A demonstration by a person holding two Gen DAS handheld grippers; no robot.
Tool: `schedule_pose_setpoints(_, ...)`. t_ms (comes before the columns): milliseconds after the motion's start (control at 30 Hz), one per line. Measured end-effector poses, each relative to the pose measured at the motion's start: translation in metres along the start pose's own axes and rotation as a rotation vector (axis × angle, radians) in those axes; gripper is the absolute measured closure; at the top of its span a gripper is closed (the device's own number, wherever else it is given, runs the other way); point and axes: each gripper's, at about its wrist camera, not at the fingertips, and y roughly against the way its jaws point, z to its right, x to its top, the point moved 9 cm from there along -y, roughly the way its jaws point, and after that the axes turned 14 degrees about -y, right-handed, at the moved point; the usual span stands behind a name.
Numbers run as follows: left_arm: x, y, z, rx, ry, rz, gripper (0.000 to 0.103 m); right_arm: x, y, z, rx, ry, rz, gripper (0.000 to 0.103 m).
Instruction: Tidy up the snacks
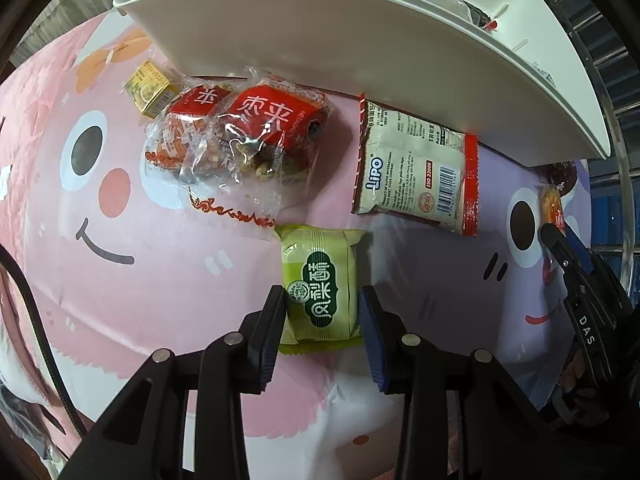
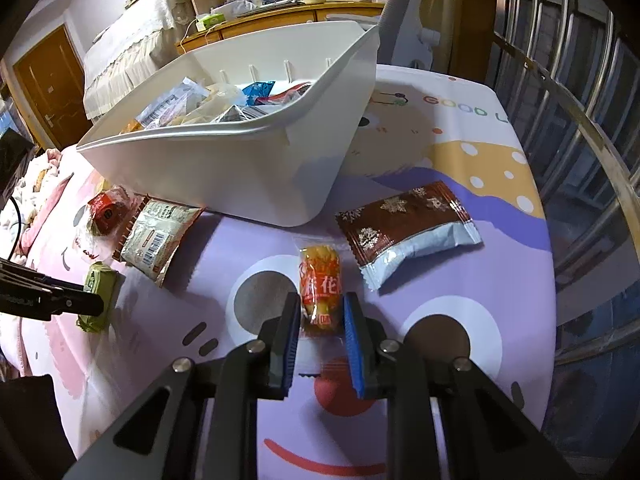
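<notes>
A green snack packet (image 1: pixel 320 284) lies on the cartoon tablecloth between the fingers of my left gripper (image 1: pixel 322 312), which points straight down; both pads press its sides. The right wrist view shows that packet (image 2: pixel 98 292) at the far left, with the left gripper (image 2: pixel 80 304) on it. My right gripper (image 2: pixel 320 316) is shut on the near end of an orange snack packet (image 2: pixel 320 280) lying on the cloth. The white bin (image 2: pixel 240 176) stands behind, holding several wrapped snacks. In the left wrist view the right gripper (image 1: pixel 560 244) reaches in at the right edge.
Two clear packs with red labels (image 1: pixel 256 128), a small yellow box (image 1: pixel 150 86) and a white-and-red Lipo packet (image 1: pixel 416 168) lie beside the bin's wall (image 1: pixel 360 40). A brown snowflake packet (image 2: pixel 408 232) lies right of the orange one. The table's edge and a metal railing (image 2: pixel 580 120) run along the right.
</notes>
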Motion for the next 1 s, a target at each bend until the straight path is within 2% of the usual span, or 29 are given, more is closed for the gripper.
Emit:
schedule_pose_setpoints(267, -0.007, 0.006, 0.008, 0.043, -0.042, 0.006, 0.068, -0.002, 0.013, -0.007, 0.017, 0.012, 0.009, 0.081)
schedule_pose_setpoints(367, -0.007, 0.018, 0.009, 0.045, -0.05, 0.044, 0.068, -0.004, 0.02, -0.009, 0.03, -0.002, 0.003, 0.081)
schedule_pose_setpoints(500, -0.007, 0.044, 0.003, 0.097, -0.075, 0.104, 0.07, -0.004, 0.033, -0.014, 0.06, -0.029, -0.002, 0.081)
schedule_pose_setpoints(533, -0.006, 0.05, 0.002, 0.102, -0.076, 0.119, 0.094, -0.004, 0.035, -0.015, 0.063, -0.029, -0.001, 0.081)
schedule_pose_setpoints(567, -0.006, 0.056, 0.0, 0.097, -0.074, 0.13, 0.099, -0.004, 0.038, -0.018, 0.066, -0.027, 0.002, 0.081)
schedule_pose_setpoints(600, -0.006, 0.064, -0.003, 0.091, -0.063, 0.143, 0.096, -0.004, 0.041, -0.02, 0.069, -0.022, 0.006, 0.081)
schedule_pose_setpoints(800, -0.01, 0.095, -0.018, 0.097, -0.04, 0.197, 0.097, -0.001, 0.057, -0.039, 0.097, 0.008, 0.035, 0.081)
schedule_pose_setpoints(1000, -0.026, 0.095, -0.02, 0.034, -0.012, 0.163, 0.093, 0.0, 0.07, -0.062, 0.117, 0.043, 0.059, 0.081)
